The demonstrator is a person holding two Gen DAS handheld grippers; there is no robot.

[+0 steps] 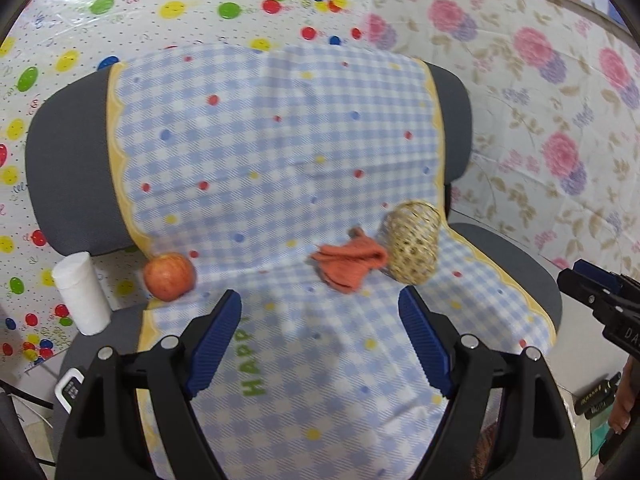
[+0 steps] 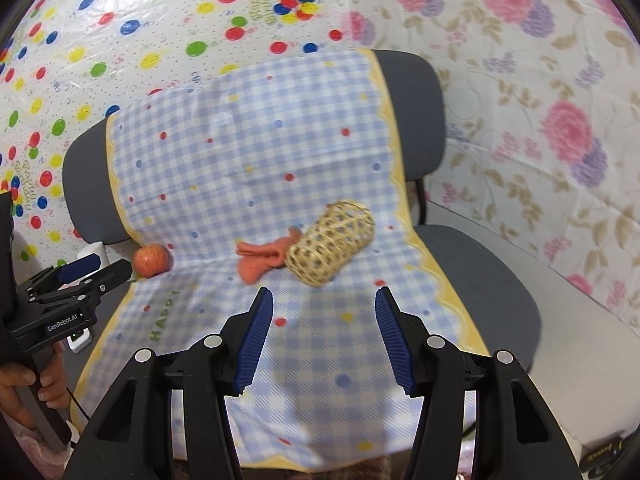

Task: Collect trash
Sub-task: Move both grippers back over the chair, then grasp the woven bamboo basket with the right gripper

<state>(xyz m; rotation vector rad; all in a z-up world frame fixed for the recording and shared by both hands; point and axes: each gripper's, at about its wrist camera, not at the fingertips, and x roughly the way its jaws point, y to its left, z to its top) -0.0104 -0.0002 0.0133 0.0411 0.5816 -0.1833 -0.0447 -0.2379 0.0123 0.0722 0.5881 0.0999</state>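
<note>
Left wrist view shows your left gripper (image 1: 320, 336) with its jaws spread wide and nothing between them, hovering over a grey chair (image 1: 72, 168) draped in a blue-and-white checked cloth (image 1: 280, 152). On the seat, an orange rag (image 1: 348, 264) lies crumpled near the middle, touching a woven basket (image 1: 412, 244) that lies on its side just to its right. An apple (image 1: 168, 276) rests at the cloth's left edge, and a white paper roll (image 1: 82, 292) stands just beyond it, off the chair. Your right gripper (image 2: 324, 332) has its jaws parted about halfway, also empty, above the seat and short of the rag and the basket. From the right wrist view you see your left gripper at the left edge, near the apple, with your hand (image 2: 24, 392) on its handle.
</note>
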